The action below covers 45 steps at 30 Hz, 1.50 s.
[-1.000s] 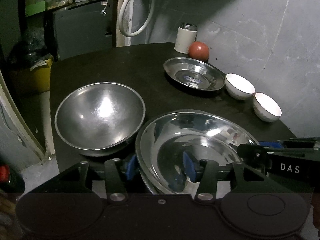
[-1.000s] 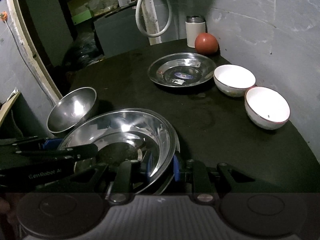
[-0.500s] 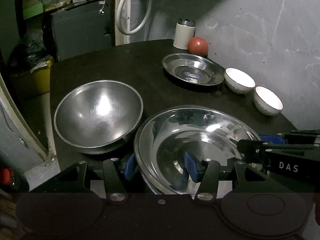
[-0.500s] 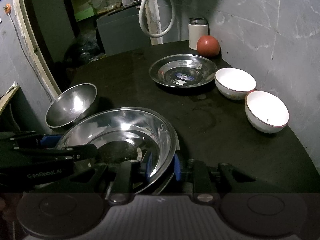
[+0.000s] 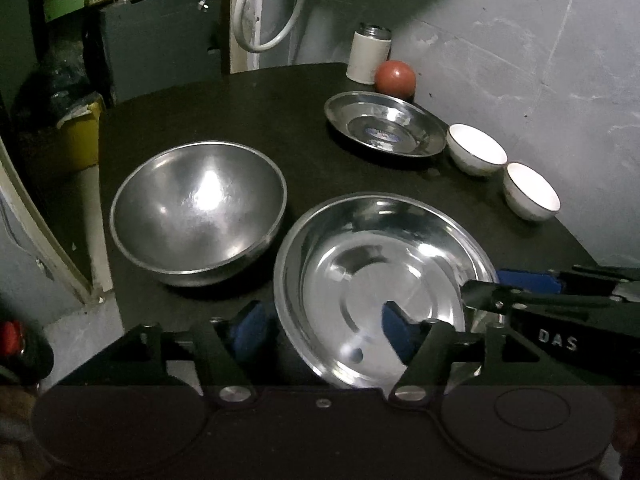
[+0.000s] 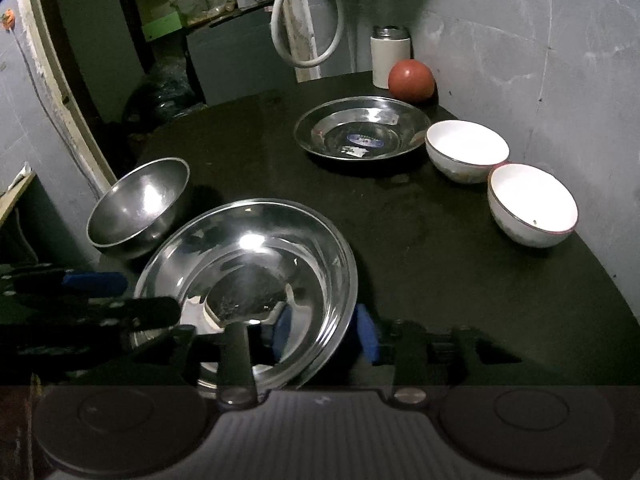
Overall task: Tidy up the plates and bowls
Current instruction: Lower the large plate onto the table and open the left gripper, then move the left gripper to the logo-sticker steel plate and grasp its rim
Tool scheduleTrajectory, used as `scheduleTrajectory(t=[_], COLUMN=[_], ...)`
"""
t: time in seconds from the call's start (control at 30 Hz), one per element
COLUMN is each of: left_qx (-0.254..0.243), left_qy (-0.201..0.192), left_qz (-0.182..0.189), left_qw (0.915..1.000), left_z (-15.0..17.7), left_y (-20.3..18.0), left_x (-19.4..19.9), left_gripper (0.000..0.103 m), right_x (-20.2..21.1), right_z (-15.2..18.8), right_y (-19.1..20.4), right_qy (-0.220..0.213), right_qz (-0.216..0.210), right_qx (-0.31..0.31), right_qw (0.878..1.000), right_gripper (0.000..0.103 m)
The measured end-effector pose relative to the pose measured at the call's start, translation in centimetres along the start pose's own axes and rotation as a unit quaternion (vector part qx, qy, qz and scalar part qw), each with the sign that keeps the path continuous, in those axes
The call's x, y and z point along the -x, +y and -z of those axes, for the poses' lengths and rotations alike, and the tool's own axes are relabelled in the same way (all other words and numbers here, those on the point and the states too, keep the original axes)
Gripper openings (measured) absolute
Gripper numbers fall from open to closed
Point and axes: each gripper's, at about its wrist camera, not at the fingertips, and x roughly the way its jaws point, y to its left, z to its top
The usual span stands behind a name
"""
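Both claws open: left gripper (image 5: 320, 330) and right gripper (image 6: 325, 330) straddled large steel plate (image 5: 380, 280) rim, unclamped. Risk: plate slipping, striking steel bowl (image 5: 198, 210).

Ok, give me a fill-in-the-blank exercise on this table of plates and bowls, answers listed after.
1. Both grippers, left gripper and right gripper, straddle the rim of the large steel ____.
2. The number of white bowls near the wall is ____.
3. The red ball sits beside a white ____.
4. The deep steel bowl holds ____.

Missing words: plate; two; canister; nothing
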Motion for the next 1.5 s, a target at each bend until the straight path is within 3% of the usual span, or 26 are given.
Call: scheduleTrajectory(t=[0.23,0.43,0.53,0.7,0.87,0.93,1.13,1.23,1.5], left_qx=[0.029,0.087,0.096,0.138,0.154,0.147,0.049,0.002,-0.052], left_qy=[-0.016,0.01,0.016,0.021,0.011,0.006,-0.034,-0.022,0.019], left_qz=[0.028,0.043,0.062,0.156,0.19,0.194,0.134,0.119,0.082], left_qw=[0.9991,0.9953,0.9933,0.9778,0.9694,0.9699,0.9891,0.9926,0.9951], left_z=[-0.1,-1.3,-1.8,-2.1,-4.1,-5.8,-12.1,-14.8,-19.9], left_y=[1.3,3.2,3.5,4.3,4.5,4.8,4.8,4.8,5.0], left_x=[3.3,4.0,3.9,3.2,2.0,1.0,-2.2,-4.4,-11.4], left_gripper=[0.102,0.102,0.102,0.102,0.102,0.102,0.102,0.102,0.102], right_x=[2.1,3.5,3.9,3.9,3.6,3.1,1.8,0.7,-3.4], right_z=[0.3,0.1,0.1,0.3,0.3,-0.1,-1.9,-3.1,-6.1], right_y=[-1.0,-1.5,-1.8,-1.8,-2.3,-2.6,-3.3,-3.6,-4.1], right_qy=[-0.02,-0.033,-0.039,-0.042,-0.039,-0.034,-0.047,-0.054,-0.076], right_qz=[0.0,-0.003,-0.005,0.003,0.018,0.027,0.039,0.041,0.032], right_qx=[-0.036,-0.065,-0.081,-0.098,-0.119,-0.133,-0.159,-0.169,-0.2], right_qw=[0.999,0.997,0.996,0.994,0.992,0.99,0.985,0.983,0.976], right_gripper=[0.078,0.098,0.103,0.103,0.103,0.103,0.103,0.103,0.103])
